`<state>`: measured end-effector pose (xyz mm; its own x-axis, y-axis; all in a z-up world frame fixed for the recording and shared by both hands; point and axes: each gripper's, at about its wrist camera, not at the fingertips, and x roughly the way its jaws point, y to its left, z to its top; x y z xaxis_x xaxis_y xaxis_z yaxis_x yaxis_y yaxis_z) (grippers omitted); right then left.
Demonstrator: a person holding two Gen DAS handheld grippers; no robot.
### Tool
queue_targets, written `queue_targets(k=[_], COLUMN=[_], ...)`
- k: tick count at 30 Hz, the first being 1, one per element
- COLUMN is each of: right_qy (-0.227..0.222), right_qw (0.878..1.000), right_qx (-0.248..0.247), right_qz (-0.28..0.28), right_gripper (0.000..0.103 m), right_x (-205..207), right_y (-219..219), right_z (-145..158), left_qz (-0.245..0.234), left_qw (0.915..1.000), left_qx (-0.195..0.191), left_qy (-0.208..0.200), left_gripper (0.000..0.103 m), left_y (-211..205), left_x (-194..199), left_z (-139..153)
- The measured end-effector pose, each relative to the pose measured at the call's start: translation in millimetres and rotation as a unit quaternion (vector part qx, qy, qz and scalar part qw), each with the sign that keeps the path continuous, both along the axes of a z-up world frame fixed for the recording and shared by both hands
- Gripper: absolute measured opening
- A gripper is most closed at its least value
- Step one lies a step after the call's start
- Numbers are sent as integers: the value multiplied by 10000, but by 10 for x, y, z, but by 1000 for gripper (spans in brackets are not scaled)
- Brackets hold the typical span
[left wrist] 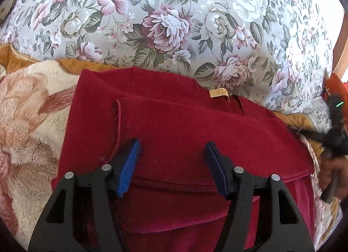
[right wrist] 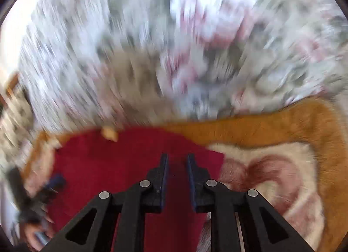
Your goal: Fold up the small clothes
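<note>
So the dark red garment (left wrist: 178,134) is lying folded on a fluffy cream-and-orange blanket (left wrist: 28,121), with a floral sheet (left wrist: 174,23) behind it. A tan tag (left wrist: 218,93) shows at its far edge. The left gripper (left wrist: 173,162) hangs over the cloth, jaws spread, nothing pinched. The right gripper (right wrist: 178,165) sits above the garment's corner, jaws narrowed but gapped, holding nothing. That view is blurry.

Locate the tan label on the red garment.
In the left wrist view, the tan label sits at the red garment's far edge, right of centre, beside the floral sheet.
</note>
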<state>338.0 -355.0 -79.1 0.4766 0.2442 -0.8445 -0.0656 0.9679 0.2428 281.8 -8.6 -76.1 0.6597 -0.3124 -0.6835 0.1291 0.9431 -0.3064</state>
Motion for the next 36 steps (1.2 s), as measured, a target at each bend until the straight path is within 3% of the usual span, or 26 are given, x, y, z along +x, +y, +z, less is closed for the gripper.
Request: queue_targets(k=[1, 4, 6, 8, 10, 12, 14, 16, 19, 22, 24, 25, 26, 29, 33, 36], right_qy=[-225, -138, -201, -689, -968, -894, -290, -526, -308, -768, -735, -481, -892, -802, -861, -462], right_qw=[9997, 9997, 9994, 9972, 9953, 9958, 9976, 9968, 9982, 9956, 9949, 9962, 9940, 9957, 9932, 9942], right_qx=[-53, 67, -130, -240, -11, -106, -545, -551, -491, -507, -681, -704, -614, -431, -764, -962], right_qz=[4, -191, -258, -164, 50, 149, 327, 261, 171, 157, 146, 188, 161, 143, 151, 121], right_gripper=[14, 15, 15, 15, 16, 17, 18, 18, 18, 20, 28, 35, 36, 36, 36, 36], right_x=[-37, -68, -133, -275, -391, -406, -314, -343, -413, -862, -1057, -1106, -1178, -1090, -1141, -1425], right_y=[1, -26, 18, 116, 278, 460, 640, 606, 556, 523, 489, 464, 463, 435, 556, 533], right_z=[27, 110, 273, 501, 657, 626, 307, 237, 345, 588, 470, 238, 235, 228, 241, 467], left_qz=[4, 5, 5, 8, 12, 16, 16, 18, 16, 24, 28, 27, 26, 24, -45, -239], left_qw=[10000, 10000, 10000, 10000, 10000, 10000, 10000, 10000, 10000, 10000, 10000, 10000, 10000, 10000, 9999, 9974], left_qx=[23, 27, 16, 12, -2, -15, -21, -29, -23, -40, -34, -32, -28, -39, 53, 418], left_qy=[-6, -9, -14, -22, -28, -32, -32, -35, -35, -49, -54, -54, -47, -26, 94, 539], left_gripper=[62, 62, 62, 62, 62, 62, 62, 62, 62, 62, 62, 62, 62, 62, 62, 62], left_y=[-8, -14, -15, -14, -13, -8, -7, -5, -7, -6, -8, -10, -11, -10, -29, 0], left_x=[-1, -1, 2, 5, 10, 2, 1, 1, 2, -1, 0, 0, 1, 6, 23, -67], left_z=[-3, -8, -11, -13, -14, -12, -12, -7, -10, -13, -15, -15, -14, -7, 31, 210])
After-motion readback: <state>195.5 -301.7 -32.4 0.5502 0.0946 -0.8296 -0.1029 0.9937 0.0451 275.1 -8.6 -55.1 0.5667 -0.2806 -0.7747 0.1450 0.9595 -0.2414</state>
